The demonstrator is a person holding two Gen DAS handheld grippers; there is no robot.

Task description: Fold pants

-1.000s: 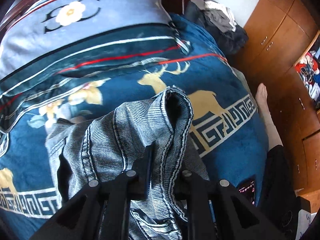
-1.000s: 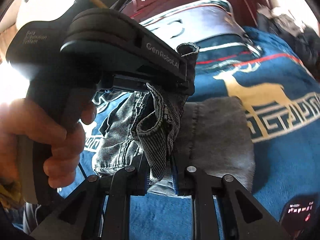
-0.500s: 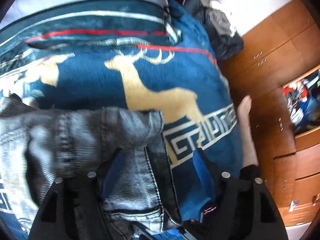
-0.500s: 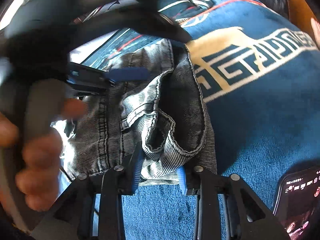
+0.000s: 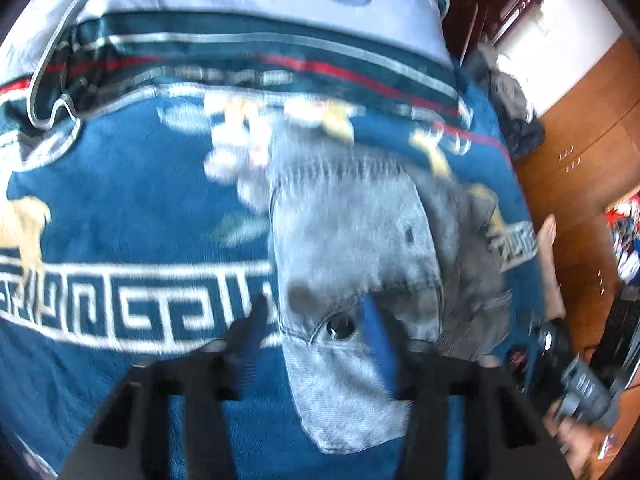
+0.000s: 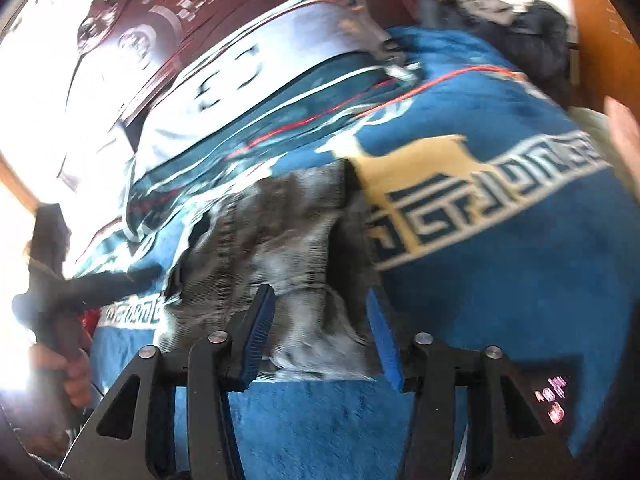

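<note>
Progress: the pants [image 5: 352, 240] are lying as a compact grey denim bundle on the blue blanket [image 5: 132, 200]; judging by that, the main folds are looking done.
Still to do: as far as the blurred views are showing, one pale flap [image 5: 344, 396] is sticking out toward the left wrist camera, and the layers on the far right side are sitting rumpled; a last tuck or smoothing is probably remaining.
Where the pants are: they are resting on the bed, over the blanket's white key-pattern border [image 5: 120, 300] and just beside the gold deer [image 6: 416, 160].
Left gripper [image 5: 316, 316]: its jaws have just been closing in from a wider gape; they are standing partly apart, straddling the near edge of the bundle, with denim between them but the pads not appearing to press on it.
Right gripper [image 6: 320, 320]: its jaws have just been opening; the blue pads [image 6: 260, 332] are standing apart on either side of the bundle's near edge, gripping nothing.
Pants count: one pair.
Grippers count: two, each carried in a person's hand; the hand [image 6: 76, 372] on the left one is showing in the right wrist view.
Blanket count: one, with a striped pillow or quilt [image 5: 248, 8] lying beyond it.
Other cloth: one dark heap [image 6: 516, 20] is sitting at the far corner of the bed.
Phone: one lit screen [image 6: 554, 396] is lying on the blanket near the right gripper.
</note>
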